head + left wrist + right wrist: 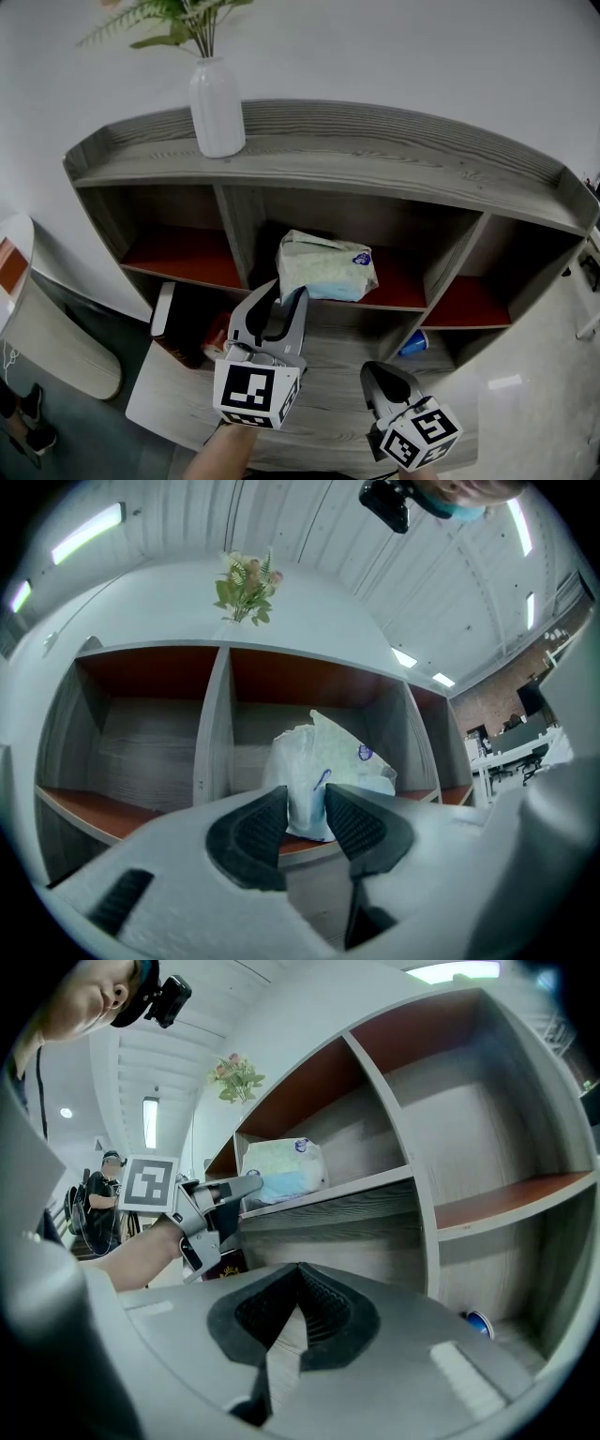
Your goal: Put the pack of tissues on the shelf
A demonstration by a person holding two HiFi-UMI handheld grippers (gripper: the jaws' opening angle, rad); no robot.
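The pack of tissues (pixel 323 267), pale green and blue in a crinkled wrapper, lies in the middle compartment of the grey wooden shelf (pixel 375 141) on its red board. My left gripper (pixel 286 292) hovers just in front of the pack's lower left corner. In the left gripper view the pack (pixel 319 761) shows through the gap between the jaws of the gripper (pixel 307 803), which stand open, and the pads do not press on it. My right gripper (pixel 377 368) hangs lower and to the right, shut and empty. The right gripper view shows its tips (pixel 300 1269) meeting, and the pack (pixel 277 1168) beyond.
A white vase (pixel 216 108) with green fronds stands on the shelf's top, left of centre. A blue cup (pixel 412 344) lies in a lower right compartment. Dark red items (pixel 220 333) sit in the lower left compartment. The compartments left and right of the pack hold nothing.
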